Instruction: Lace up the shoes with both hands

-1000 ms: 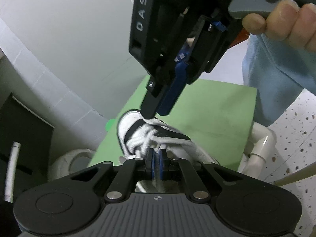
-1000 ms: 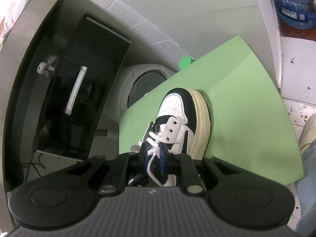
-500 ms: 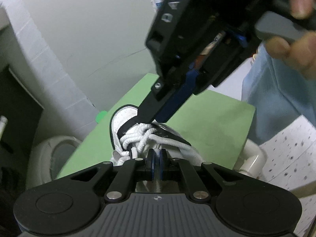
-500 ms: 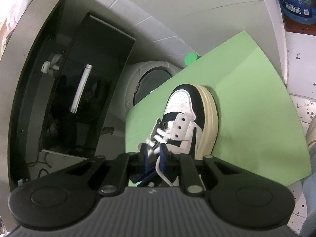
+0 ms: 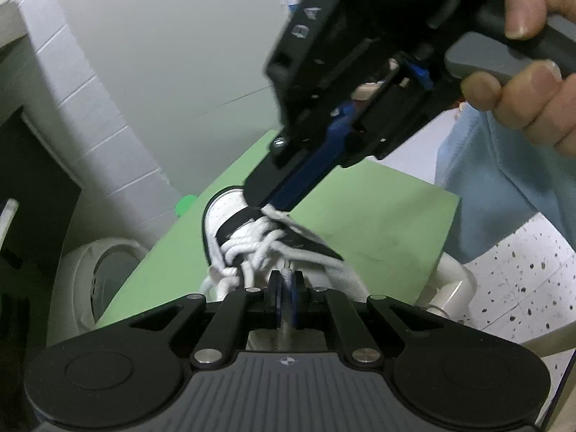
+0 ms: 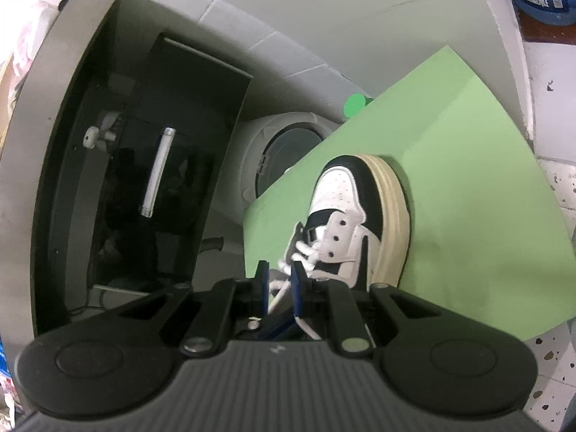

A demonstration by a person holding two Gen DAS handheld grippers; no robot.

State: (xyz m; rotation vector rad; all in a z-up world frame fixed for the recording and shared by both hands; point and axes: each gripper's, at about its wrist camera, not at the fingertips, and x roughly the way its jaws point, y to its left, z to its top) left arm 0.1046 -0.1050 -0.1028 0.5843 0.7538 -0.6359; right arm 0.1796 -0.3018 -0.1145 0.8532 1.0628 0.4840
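A white and black sneaker with a cream sole lies on a green mat, toe pointing away. Its thick white lace crosses the eyelets in a loose tangle. My left gripper sits at the shoe's near end, shut on a lace end that sticks up between the pads. My right gripper reaches down from the upper right, held by a hand, its tips pinching a lace strand near the toe end. In the right wrist view a white strand runs between the right gripper's narrowly parted pads.
A white round drum-like appliance stands past the mat's left edge, beside a black cabinet with a metal handle. A white pipe and speckled floor lie to the right. Light blue clothing hangs at the right.
The left wrist view has rolled, so the wall and the right gripper now lean further right. The shoe sits slightly further right in the right wrist view. Both grips look unchanged.
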